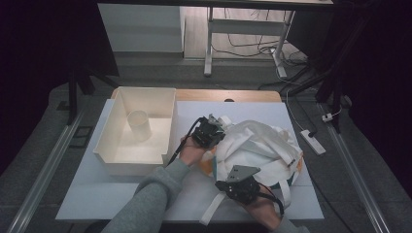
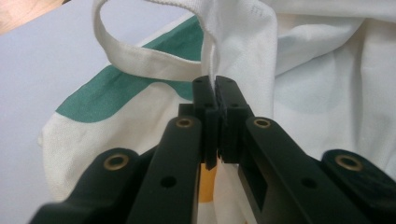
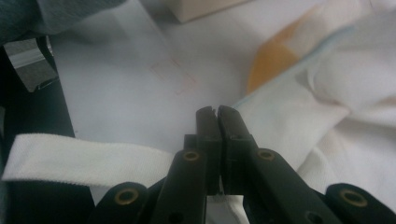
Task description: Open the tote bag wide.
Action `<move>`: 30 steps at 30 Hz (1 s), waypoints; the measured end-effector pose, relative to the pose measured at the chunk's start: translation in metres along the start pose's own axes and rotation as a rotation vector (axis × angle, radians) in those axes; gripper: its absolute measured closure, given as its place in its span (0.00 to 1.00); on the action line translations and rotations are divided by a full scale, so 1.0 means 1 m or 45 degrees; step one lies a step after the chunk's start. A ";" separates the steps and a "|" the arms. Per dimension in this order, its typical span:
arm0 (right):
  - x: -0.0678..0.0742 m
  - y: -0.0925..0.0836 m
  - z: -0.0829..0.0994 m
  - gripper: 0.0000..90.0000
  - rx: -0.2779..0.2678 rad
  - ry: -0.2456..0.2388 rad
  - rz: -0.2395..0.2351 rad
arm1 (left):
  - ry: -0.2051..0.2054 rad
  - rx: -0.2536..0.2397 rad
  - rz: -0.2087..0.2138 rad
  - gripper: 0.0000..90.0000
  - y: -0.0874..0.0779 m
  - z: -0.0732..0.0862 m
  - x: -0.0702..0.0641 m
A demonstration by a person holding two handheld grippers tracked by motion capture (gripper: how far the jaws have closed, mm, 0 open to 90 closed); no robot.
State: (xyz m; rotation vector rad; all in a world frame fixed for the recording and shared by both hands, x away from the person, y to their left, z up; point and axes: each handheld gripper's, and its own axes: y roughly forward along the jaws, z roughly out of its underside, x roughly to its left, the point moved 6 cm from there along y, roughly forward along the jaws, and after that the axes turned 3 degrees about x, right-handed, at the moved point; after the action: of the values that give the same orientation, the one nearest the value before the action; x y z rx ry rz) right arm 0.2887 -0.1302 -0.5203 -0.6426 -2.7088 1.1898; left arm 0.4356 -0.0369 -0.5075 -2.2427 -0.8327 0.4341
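A crumpled white cloth tote bag (image 1: 262,145) with green and orange patches lies at the centre right of the white table (image 1: 121,199). My left gripper (image 1: 219,135) is at the bag's left edge. In the left gripper view, its jaws (image 2: 215,88) are shut on a fold of the white cloth (image 2: 243,42), beside a handle loop (image 2: 140,65) and a green patch (image 2: 98,98). My right gripper (image 1: 224,184) is at the bag's near edge. Its jaws (image 3: 217,112) are shut, with a white strap (image 3: 88,163) running in under them from the left.
A cream bin (image 1: 111,145) with a cream cup (image 1: 138,125) inside stands on the left of the table. A white power strip (image 1: 313,141) lies on the floor at the right. Desk legs and cables sit beyond the far edge.
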 end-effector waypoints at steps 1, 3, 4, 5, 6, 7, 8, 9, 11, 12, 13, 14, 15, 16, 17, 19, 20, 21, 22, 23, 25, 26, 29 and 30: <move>0.002 -0.001 -0.001 0.98 -0.006 -0.011 0.005 | -0.001 0.003 0.007 0.98 -0.001 0.001 0.000; 0.006 0.001 -0.001 0.98 0.010 -0.039 0.015 | -0.003 0.017 0.017 0.98 -0.001 0.003 0.001; 0.008 0.003 -0.001 0.98 0.018 -0.039 0.013 | -0.002 0.022 0.016 0.98 0.000 0.005 0.000; 0.008 0.007 0.001 0.98 0.032 -0.033 0.001 | 0.006 0.026 0.008 0.98 0.001 0.007 0.000; 0.008 0.011 0.002 0.98 0.043 -0.025 -0.014 | 0.015 0.032 -0.002 0.98 0.002 0.008 -0.001; 0.008 0.014 0.004 0.98 0.055 -0.017 -0.023 | 0.020 0.037 -0.007 0.98 0.004 0.010 -0.001; 0.008 0.017 0.006 0.98 0.072 -0.006 -0.033 | 0.020 0.045 -0.005 0.98 0.005 0.012 -0.001; 0.007 0.020 0.008 0.98 0.083 0.000 -0.045 | 0.021 0.055 -0.006 0.98 0.007 0.013 -0.001; 0.006 0.025 0.011 0.98 0.106 0.008 -0.060 | 0.015 0.073 -0.011 0.98 0.012 0.016 0.001; 0.005 0.027 0.013 0.98 0.114 0.013 -0.063 | 0.007 0.081 -0.010 0.97 0.014 0.018 0.002; 0.004 0.029 0.014 0.98 0.122 0.012 -0.063 | 0.005 0.090 -0.009 0.97 0.016 0.019 0.003; 0.003 0.031 0.015 0.98 0.122 0.018 -0.064 | 0.002 0.094 -0.008 0.97 0.018 0.021 0.004; 0.003 0.031 0.016 0.98 0.121 0.019 -0.067 | -0.002 0.099 -0.007 0.97 0.019 0.021 0.005; 0.002 0.032 0.016 0.98 0.116 0.023 -0.074 | -0.006 0.100 -0.007 0.97 0.020 0.022 0.006; 0.001 0.032 0.016 0.98 0.112 0.029 -0.083 | -0.007 0.104 -0.008 0.97 0.021 0.022 0.006; -0.001 0.032 0.017 0.98 0.105 0.046 -0.098 | -0.014 0.107 -0.007 0.97 0.022 0.023 0.006; -0.001 0.032 0.017 0.98 0.103 0.046 -0.105 | -0.014 0.108 -0.005 0.97 0.023 0.023 0.006; -0.002 0.032 0.017 0.98 0.102 0.049 -0.110 | -0.015 0.109 -0.002 0.97 0.024 0.024 0.006; -0.002 0.032 0.017 0.98 0.100 0.052 -0.113 | -0.020 0.109 0.001 0.97 0.024 0.024 0.006; -0.002 0.032 0.017 0.98 0.098 0.054 -0.115 | -0.023 0.106 0.003 0.97 0.023 0.024 0.006; -0.002 0.032 0.018 0.98 0.088 0.051 -0.118 | -0.029 0.096 0.005 0.97 0.022 0.023 0.006; -0.002 0.032 0.018 0.97 0.086 0.050 -0.119 | -0.026 0.093 0.008 0.97 0.020 0.022 0.006; -0.002 0.030 0.017 0.97 0.080 0.050 -0.120 | -0.029 0.067 0.008 0.95 0.015 0.020 0.005; -0.002 0.030 0.017 0.96 0.074 0.054 -0.122 | -0.029 0.058 0.011 0.93 0.013 0.020 0.004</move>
State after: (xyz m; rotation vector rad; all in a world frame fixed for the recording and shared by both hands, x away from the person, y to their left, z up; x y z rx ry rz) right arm 0.2962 -0.1245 -0.5532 -0.5187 -2.6276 1.2127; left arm 0.4342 -0.0315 -0.5305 -2.2038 -0.8175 0.4792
